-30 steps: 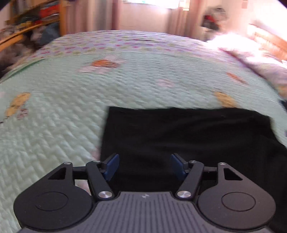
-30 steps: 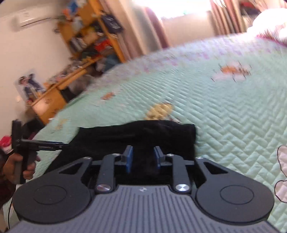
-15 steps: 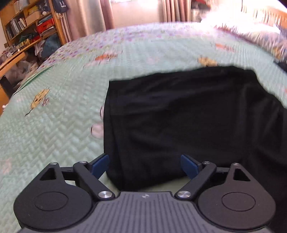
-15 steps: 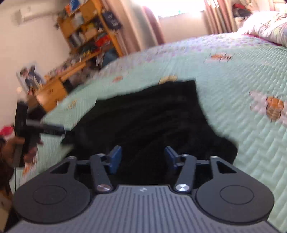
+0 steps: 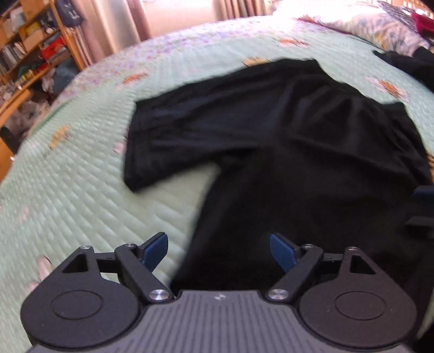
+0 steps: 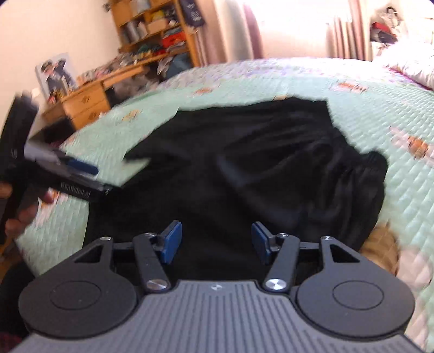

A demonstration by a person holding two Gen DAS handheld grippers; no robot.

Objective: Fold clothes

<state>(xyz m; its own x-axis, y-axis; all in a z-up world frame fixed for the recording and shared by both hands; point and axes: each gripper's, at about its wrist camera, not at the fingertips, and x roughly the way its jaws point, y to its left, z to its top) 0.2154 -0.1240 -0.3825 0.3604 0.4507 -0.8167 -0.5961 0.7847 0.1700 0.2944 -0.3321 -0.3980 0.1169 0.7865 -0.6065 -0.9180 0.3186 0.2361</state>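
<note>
A black garment [image 5: 284, 141] lies partly folded and rumpled on the mint-green quilted bed [image 5: 67, 195]. It also shows in the right wrist view [image 6: 244, 168]. My left gripper [image 5: 218, 251] is open and empty, hovering over the garment's near edge. My right gripper [image 6: 215, 241] is open and empty, above the garment's near part. The left gripper also appears at the left of the right wrist view [image 6: 78, 168], held in a hand over the garment's left edge. A bit of the right gripper shows at the right edge of the left wrist view [image 5: 424, 206].
A wooden shelf and desk [image 6: 89, 95] full of items stand beyond the bed's left side. Pillows [image 5: 366, 19] and another dark garment [image 5: 407, 62] lie at the far right. Curtains [image 6: 347, 32] hang at the bright window behind.
Both grippers pulled back and rose from the garment. Both opened wider; the right one was nearly shut a second ago. More of the garment shows now, with one part folded over.
</note>
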